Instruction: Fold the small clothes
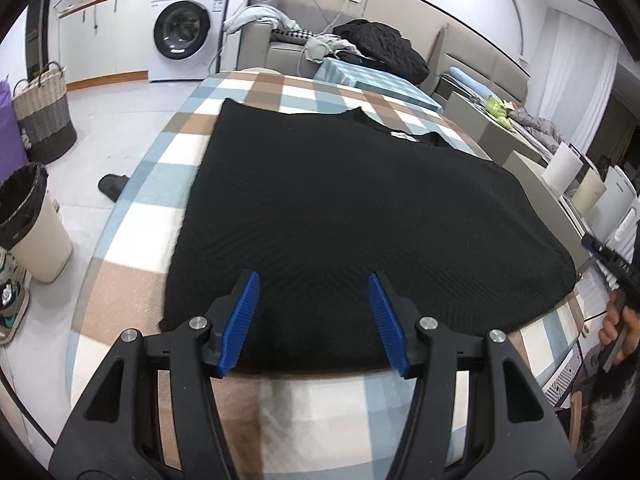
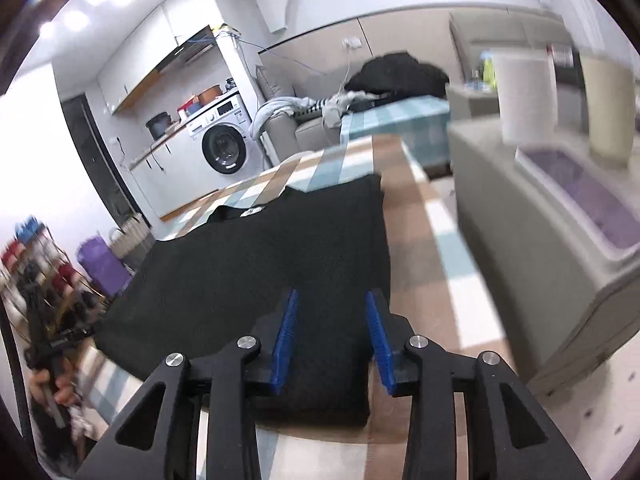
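Note:
A black knit garment (image 1: pixel 340 216) lies flat on the checked tablecloth (image 1: pixel 152 188), its collar with a white label (image 1: pixel 403 136) at the far end. My left gripper (image 1: pixel 314 280) is open and empty, its blue pads over the garment's near hem. In the right wrist view the same garment (image 2: pixel 256 264) lies on the cloth (image 2: pixel 424 240). My right gripper (image 2: pixel 331 300) is open and empty, over the garment's near right corner. The right gripper also shows at the right edge of the left wrist view (image 1: pixel 612 264), and the left gripper shows at the left edge of the right wrist view (image 2: pixel 56 344).
A bin with a black liner (image 1: pixel 28 220) and a woven basket (image 1: pixel 44 116) stand on the floor left of the table. A grey cabinet (image 2: pixel 540 248) with white containers stands close on the right. A sofa with a dark coat (image 1: pixel 384 48) is behind.

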Motion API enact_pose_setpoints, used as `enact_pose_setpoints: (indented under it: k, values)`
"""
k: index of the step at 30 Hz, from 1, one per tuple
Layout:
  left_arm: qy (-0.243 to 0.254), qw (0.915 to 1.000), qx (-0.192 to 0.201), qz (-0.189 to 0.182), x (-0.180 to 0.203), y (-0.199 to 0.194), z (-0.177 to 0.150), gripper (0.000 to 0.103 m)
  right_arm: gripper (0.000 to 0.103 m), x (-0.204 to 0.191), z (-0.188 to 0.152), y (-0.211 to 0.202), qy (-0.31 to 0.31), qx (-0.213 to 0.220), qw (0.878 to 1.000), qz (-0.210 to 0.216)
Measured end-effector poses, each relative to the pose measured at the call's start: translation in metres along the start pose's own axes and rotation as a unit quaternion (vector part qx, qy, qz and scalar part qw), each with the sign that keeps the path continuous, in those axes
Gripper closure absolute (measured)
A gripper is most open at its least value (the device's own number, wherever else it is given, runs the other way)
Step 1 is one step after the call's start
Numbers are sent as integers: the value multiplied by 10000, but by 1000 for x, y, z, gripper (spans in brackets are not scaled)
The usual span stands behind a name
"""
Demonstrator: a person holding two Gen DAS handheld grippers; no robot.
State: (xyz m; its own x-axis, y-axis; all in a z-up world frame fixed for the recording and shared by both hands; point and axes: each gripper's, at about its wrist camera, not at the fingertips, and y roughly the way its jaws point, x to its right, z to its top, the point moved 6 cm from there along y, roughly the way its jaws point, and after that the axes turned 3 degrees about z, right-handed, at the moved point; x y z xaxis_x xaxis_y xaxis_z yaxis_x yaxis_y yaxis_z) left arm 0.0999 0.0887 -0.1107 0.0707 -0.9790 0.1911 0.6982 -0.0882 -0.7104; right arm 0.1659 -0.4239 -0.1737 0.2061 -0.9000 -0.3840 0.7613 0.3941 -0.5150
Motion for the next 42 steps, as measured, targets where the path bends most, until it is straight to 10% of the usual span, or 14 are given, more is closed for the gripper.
enact_pose_setpoints:
  k: [16,31,42]
  values:
    - [928,9943,-520,107,61,50,-13,49,64,-80,-47,96,-1398,-1303,9816,-23]
    - [1154,9922,-446,173,57,37,-31,40,64,-46,-57,50,-908,-1150,9891,-132]
    - [1298,9904,-476,101,65,33,-37,40,61,-114,-72,72,-1734,-1314,9760,67]
